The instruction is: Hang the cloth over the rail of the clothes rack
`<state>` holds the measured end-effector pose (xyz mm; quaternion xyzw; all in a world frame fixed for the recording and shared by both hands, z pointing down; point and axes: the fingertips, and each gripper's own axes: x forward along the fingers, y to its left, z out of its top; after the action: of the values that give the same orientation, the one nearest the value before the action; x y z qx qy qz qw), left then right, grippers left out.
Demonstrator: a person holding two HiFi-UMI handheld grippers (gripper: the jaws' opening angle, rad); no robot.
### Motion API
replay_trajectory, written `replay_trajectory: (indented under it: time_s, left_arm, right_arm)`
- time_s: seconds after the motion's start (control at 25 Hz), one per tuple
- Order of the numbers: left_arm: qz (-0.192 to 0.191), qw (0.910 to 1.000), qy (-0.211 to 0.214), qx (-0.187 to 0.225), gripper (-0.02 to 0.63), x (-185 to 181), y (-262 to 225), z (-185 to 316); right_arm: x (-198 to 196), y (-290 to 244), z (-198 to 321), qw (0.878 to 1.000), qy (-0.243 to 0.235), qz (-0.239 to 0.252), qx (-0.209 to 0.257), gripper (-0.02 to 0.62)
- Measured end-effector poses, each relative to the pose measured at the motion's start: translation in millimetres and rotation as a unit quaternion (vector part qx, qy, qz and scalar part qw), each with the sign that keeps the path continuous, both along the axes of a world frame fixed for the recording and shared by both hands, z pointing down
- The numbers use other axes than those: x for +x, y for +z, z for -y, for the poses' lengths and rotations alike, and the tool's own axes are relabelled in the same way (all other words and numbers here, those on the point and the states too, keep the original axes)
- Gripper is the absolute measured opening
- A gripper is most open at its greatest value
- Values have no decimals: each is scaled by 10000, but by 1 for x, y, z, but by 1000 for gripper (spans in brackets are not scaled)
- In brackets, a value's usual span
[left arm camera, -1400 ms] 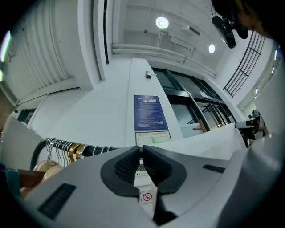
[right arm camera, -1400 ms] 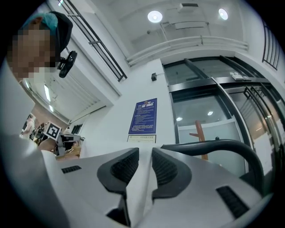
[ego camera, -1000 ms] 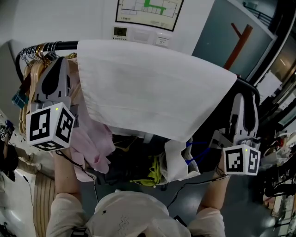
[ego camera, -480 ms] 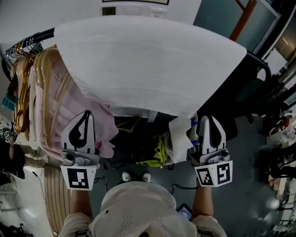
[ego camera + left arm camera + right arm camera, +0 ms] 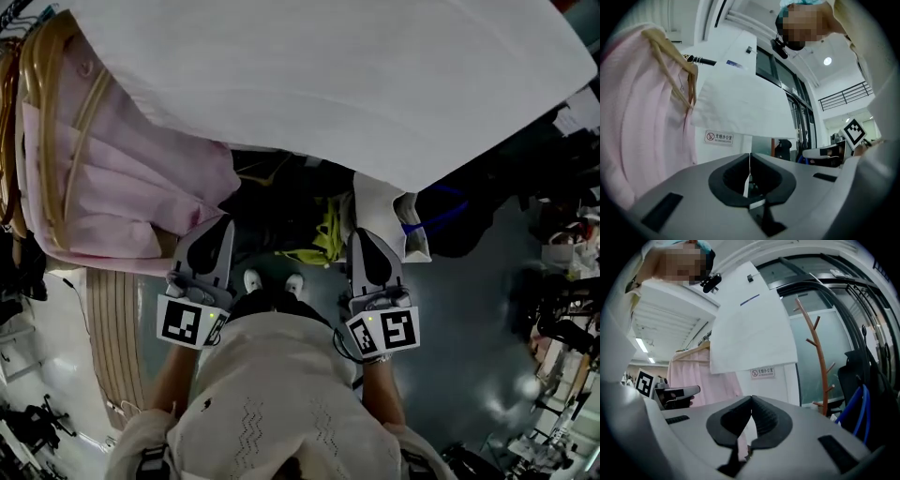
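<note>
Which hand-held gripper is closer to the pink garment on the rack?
Left. The left hand-held gripper sits right by the lower edge of the pink garment; the right hand-held gripper is farther off, beneath the white cloth.

We read one sign (image 5: pixel 719 137) on the white wall (image 5: pixel 710 149) in the left gripper view. It was a small white plate with a red crossed-circle no-smoking mark at its left and five Chinese characters beside it, which we took to be 无烟办公室. We found the same sign (image 5: pixel 762 372) in the right gripper view, smaller, with the same mark and characters. The left cube (image 5: pixel 190 323) on the left gripper (image 5: pixel 221 227) and the right cube (image 5: pixel 386 332) on the right gripper (image 5: pixel 362 236) bore black-and-white square markers, without letters or digits. A short blue line of print on a white panel (image 5: pixel 732 63) was too small for us to read.
</note>
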<state>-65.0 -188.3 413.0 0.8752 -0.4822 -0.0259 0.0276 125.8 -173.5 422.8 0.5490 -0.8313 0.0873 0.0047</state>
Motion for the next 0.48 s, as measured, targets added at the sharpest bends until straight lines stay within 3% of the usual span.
replay_trajectory:
  time_s: [0.16,0.32,0.48]
  left_arm:
    - [435,9990,-57,-114,15,12,18,2]
    - [317,9994,-63,-124,15,14,20,-1]
    - [436,9987,-167,-213,15,13,33,-6]
  right_arm:
    - [-11,11,-8,9996,-161,192,98,17]
    - [-20,18,-12,9996,-120,-168,188,17]
    - [-29,25,-11,9995,-197,-202,106,17]
